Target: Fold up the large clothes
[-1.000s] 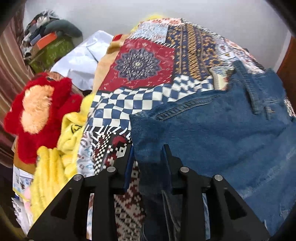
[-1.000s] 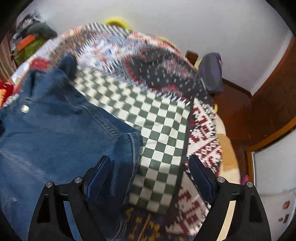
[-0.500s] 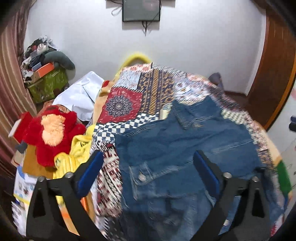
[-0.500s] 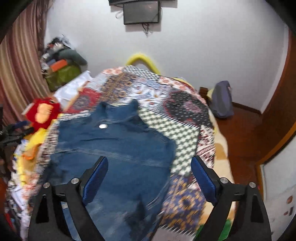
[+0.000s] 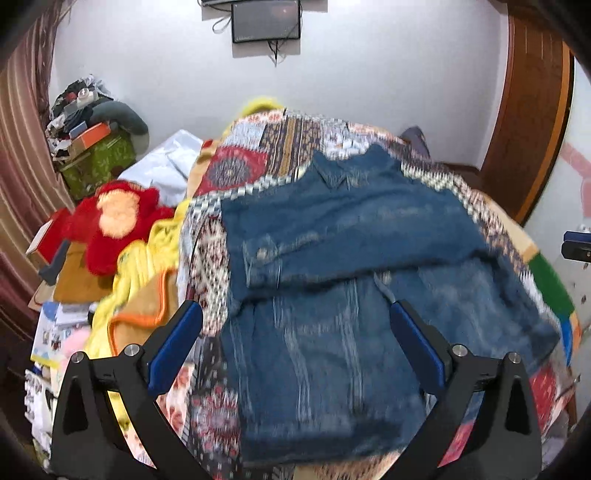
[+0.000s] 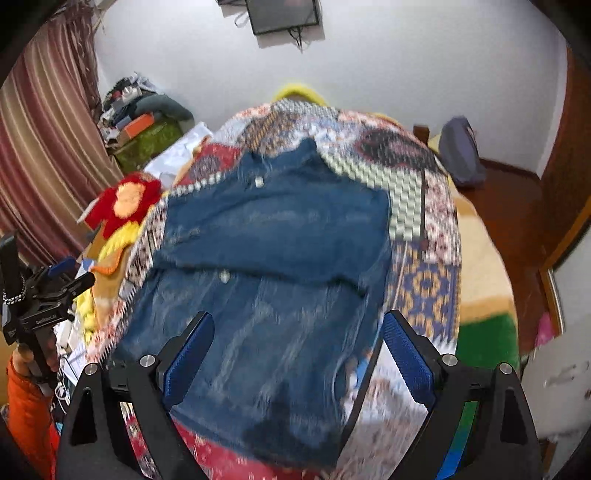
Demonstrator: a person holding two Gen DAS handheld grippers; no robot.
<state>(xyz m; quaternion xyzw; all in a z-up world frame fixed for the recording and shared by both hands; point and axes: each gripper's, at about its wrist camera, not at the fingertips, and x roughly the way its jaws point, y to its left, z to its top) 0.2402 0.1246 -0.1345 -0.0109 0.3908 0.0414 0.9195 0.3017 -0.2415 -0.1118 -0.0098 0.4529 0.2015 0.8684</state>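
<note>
A blue denim jacket point(image 5: 347, 258) lies flat on a patchwork bedspread point(image 5: 266, 155), its upper part folded down over the lower part, collar at the far end. It also shows in the right wrist view point(image 6: 273, 251). My left gripper point(image 5: 295, 332) is open and empty, held above the jacket's near half. My right gripper point(image 6: 297, 343) is open and empty, also above the near half. The left gripper shows at the left edge of the right wrist view point(image 6: 44, 291), off the bed's left side.
A red plush toy point(image 5: 114, 221) and yellow cloth point(image 5: 140, 266) lie left of the bed, with boxes and clutter point(image 5: 92, 147) behind. A grey bag point(image 6: 461, 151) sits on the floor at the right, near a wooden door point(image 5: 532, 110). A screen point(image 5: 266, 18) hangs on the wall.
My left gripper let go of the denim and opened. Both grippers pulled back and up from the jacket, which now lies folded on the bedspread.
</note>
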